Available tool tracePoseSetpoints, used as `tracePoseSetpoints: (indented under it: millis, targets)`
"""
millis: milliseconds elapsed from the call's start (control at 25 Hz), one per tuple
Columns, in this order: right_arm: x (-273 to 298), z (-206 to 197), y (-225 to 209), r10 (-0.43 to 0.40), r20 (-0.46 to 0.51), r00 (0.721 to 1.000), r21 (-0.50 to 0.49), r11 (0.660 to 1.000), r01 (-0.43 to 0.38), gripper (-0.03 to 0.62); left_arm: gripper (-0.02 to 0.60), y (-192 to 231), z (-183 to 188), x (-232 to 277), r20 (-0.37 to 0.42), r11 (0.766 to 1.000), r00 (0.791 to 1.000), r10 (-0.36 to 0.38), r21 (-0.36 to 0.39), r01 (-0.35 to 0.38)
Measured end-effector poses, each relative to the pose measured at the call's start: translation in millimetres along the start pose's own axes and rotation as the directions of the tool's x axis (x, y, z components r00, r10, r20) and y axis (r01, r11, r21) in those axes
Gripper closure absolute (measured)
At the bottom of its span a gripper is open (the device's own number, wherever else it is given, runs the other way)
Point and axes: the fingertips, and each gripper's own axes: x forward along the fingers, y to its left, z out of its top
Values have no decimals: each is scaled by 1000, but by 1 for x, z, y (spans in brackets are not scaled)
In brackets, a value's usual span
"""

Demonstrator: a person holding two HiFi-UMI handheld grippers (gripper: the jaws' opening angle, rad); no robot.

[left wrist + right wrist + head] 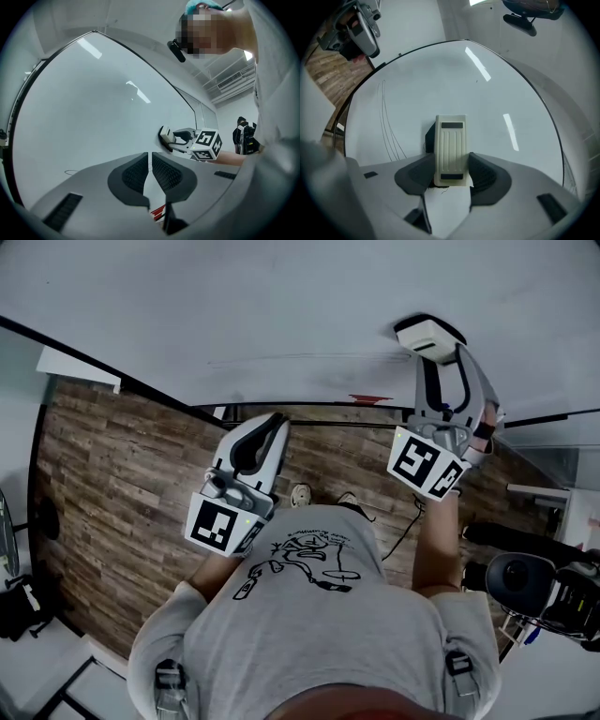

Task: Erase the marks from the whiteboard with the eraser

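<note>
The whiteboard [281,306] fills the top of the head view. A cream eraser [428,337] with a dark felt underside lies flat against it, and my right gripper [437,360] is shut on its sides. In the right gripper view the eraser [451,145] stands between the pads, with thin dark pen lines [386,122] on the board to its left. A faint line [281,359] runs across the board left of the eraser. My left gripper [274,424] hangs lower, by the board's bottom edge, shut with nothing in it [151,161].
A red item [370,398] lies at the board's lower edge. Wood-pattern floor [122,474] spreads below. Black camera gear [525,582] stands at the right, a dark bag [19,606] at the left. A person [244,137] stands far off.
</note>
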Motion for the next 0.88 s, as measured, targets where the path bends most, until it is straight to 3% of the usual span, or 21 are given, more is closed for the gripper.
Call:
tracePoseSetpoints:
  millis: [880]
  targets:
    - [5,-5,22,-23,30,999,-71,997,25,364,543,3,0,5,-4,1000,1000,-7,-14,7]
